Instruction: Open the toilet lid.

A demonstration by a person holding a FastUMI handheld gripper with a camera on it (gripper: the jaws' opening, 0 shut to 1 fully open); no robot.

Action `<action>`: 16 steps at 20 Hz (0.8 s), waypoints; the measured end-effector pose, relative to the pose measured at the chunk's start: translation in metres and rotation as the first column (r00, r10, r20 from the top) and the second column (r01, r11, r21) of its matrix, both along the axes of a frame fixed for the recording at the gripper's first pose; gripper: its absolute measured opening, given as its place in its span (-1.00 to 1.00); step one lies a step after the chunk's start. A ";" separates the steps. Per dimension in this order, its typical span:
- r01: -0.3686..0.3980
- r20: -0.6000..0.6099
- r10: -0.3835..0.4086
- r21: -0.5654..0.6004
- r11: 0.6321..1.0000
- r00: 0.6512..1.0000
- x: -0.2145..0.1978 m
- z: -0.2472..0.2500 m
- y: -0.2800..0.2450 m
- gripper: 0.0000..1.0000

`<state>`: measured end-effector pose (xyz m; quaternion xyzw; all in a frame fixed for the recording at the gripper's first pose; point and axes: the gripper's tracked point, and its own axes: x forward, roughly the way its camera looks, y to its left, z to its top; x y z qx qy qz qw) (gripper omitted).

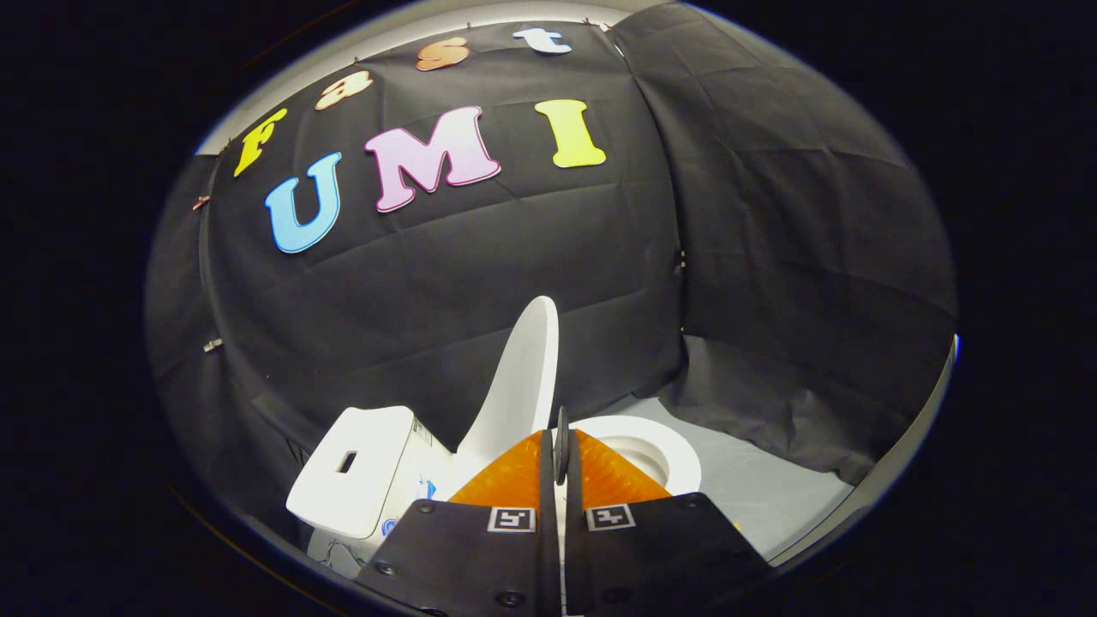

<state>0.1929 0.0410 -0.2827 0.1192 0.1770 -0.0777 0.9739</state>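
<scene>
Gripper view, scene: a white toilet stands against the black cloth wall (480, 283) of the booth, on a pale grey floor (754, 488).
Tank: the tank (360, 467) sits beyond and to the left of the fingers, with a rectangular button slot on its top.
Lid position: the toilet lid (523, 386) is raised, standing near upright and seen almost edge-on, rising just ahead of the fingertips and a little left of them.
Bowl: the seat ring and bowl (647, 450) lie open just beyond the fingers, to the right of the lid.
Tongs: the gripper (561, 446) has its fingers pressed close together, with only a thin slit between them. A narrow dark edge shows at the tips; whether they pinch the lid's rim I cannot tell.
Handling, judged: the lid looks like rigid moulded plastic, light, smooth and fairly slippery, pivoting on a rear hinge. Best hold is the free front rim, farthest from the hinge.
Task state, judged: lid appears essentially open, leaning back toward the tank.
</scene>
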 end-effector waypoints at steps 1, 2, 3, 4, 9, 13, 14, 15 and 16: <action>-0.002 0.004 0.002 -0.017 1.000 1.000 0.000 0.003 0.006 -0.85; -0.001 0.011 0.001 -0.030 1.000 1.000 0.000 0.007 0.011 -0.86; -0.004 0.015 0.005 -0.039 0.999 1.000 -0.001 0.012 0.018 -0.86; -0.008 0.021 0.009 -0.046 0.999 1.000 -0.001 0.016 0.025 -0.85; -0.034 0.062 0.040 -0.104 0.994 0.997 -0.001 0.035 0.065 -0.85; -0.057 0.086 0.070 -0.144 0.988 0.994 -0.003 0.047 0.102 -0.86; -0.063 0.091 0.077 -0.150 0.987 0.993 -0.003 0.050 0.111 -0.85; -0.073 0.092 0.088 -0.157 0.985 0.992 -0.003 0.053 0.121 -0.86; -0.086 0.094 0.102 -0.165 0.983 0.990 -0.003 0.055 0.132 -0.86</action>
